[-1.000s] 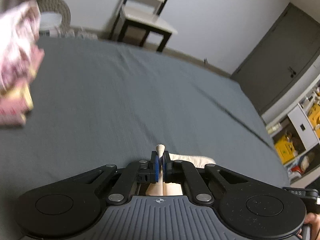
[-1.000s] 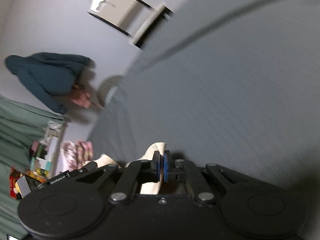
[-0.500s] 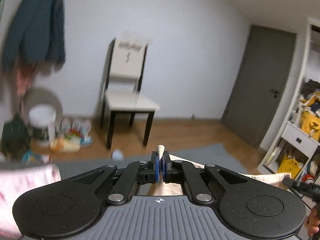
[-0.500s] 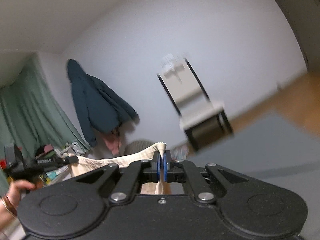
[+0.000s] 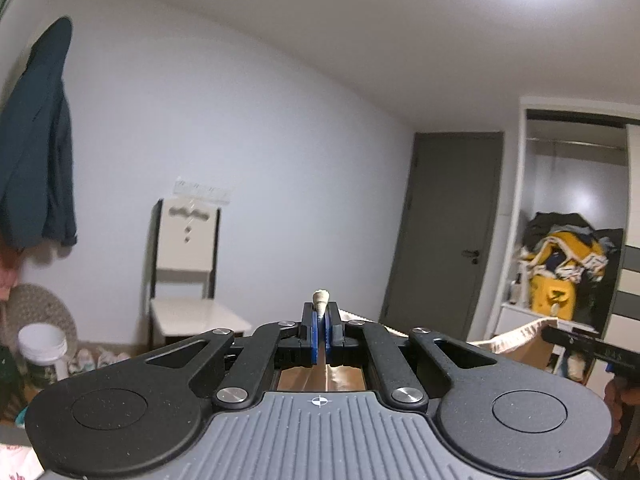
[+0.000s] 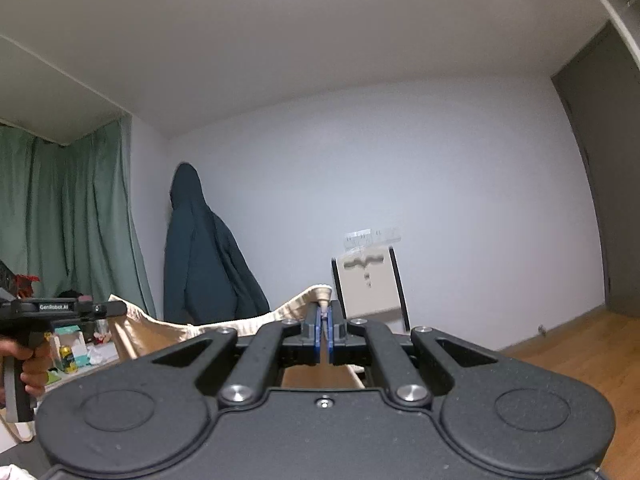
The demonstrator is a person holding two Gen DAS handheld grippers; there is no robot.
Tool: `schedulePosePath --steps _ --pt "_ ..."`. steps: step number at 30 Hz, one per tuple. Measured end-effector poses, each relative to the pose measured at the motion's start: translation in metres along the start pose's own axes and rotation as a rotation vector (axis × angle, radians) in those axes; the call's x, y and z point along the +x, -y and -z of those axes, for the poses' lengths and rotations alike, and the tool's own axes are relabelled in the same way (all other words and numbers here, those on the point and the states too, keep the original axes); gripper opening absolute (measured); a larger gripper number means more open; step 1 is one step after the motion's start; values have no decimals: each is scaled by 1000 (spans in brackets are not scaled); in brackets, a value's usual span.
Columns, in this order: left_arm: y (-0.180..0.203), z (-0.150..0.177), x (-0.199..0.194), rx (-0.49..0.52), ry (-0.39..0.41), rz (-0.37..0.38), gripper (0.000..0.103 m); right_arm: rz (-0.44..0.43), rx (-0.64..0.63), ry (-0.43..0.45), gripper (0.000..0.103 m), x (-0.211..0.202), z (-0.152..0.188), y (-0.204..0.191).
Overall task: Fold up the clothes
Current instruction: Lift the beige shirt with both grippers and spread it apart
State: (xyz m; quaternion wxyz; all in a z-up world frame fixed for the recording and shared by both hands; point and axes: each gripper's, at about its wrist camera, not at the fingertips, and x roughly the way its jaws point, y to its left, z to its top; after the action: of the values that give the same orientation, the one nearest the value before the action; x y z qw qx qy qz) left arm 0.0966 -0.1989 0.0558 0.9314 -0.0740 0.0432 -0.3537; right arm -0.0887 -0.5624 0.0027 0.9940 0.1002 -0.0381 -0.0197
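A cream garment is held up in the air between both grippers. My left gripper (image 5: pixel 319 312) is shut on one bunched edge of the cream garment (image 5: pixel 508 340), whose cloth runs off to the right toward the other gripper's body (image 5: pixel 588 350). My right gripper (image 6: pixel 324 314) is shut on the opposite edge of the cream garment (image 6: pixel 224 326), which sags leftward to the left gripper (image 6: pixel 108 309), held by a person's hand (image 6: pixel 28 364). Both views point at the far wall; the bed is out of sight.
A white chair (image 5: pixel 188 280) stands against the far wall, a dark jacket (image 6: pixel 208 256) hangs beside it. Green curtains (image 6: pixel 60 216) are left, a grey door (image 5: pixel 444 232) and a wardrobe shelf with yellow clothes (image 5: pixel 560 264) right. A white bucket (image 5: pixel 42 350) sits on the floor.
Both grippers have risen from just above the grey bed to well above it, lifting the cream garment; the views tilted up from the bedsheet to the wall and ceiling.
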Motion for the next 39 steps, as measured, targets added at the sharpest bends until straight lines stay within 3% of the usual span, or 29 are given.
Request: schedulePosePath --steps 5,9,20,25,30,34,39 --pt "17 -12 -26 12 42 35 3 3 -15 51 4 -18 -13 -7" --pt "18 -15 -22 9 30 30 3 14 -5 33 4 -3 -9 0" --pt "-46 25 92 -95 -131 -102 3 69 4 -141 4 119 24 28" --pt "-54 -3 122 -95 -68 -124 3 104 -9 -68 4 156 -4 29" --pt "-43 -16 106 38 -18 -92 3 80 -78 -41 4 131 -7 22" --pt "-43 25 74 150 -100 -33 3 18 -125 -139 4 99 37 25" --pt "-59 129 33 200 -324 45 3 -87 -157 -409 4 66 136 18"
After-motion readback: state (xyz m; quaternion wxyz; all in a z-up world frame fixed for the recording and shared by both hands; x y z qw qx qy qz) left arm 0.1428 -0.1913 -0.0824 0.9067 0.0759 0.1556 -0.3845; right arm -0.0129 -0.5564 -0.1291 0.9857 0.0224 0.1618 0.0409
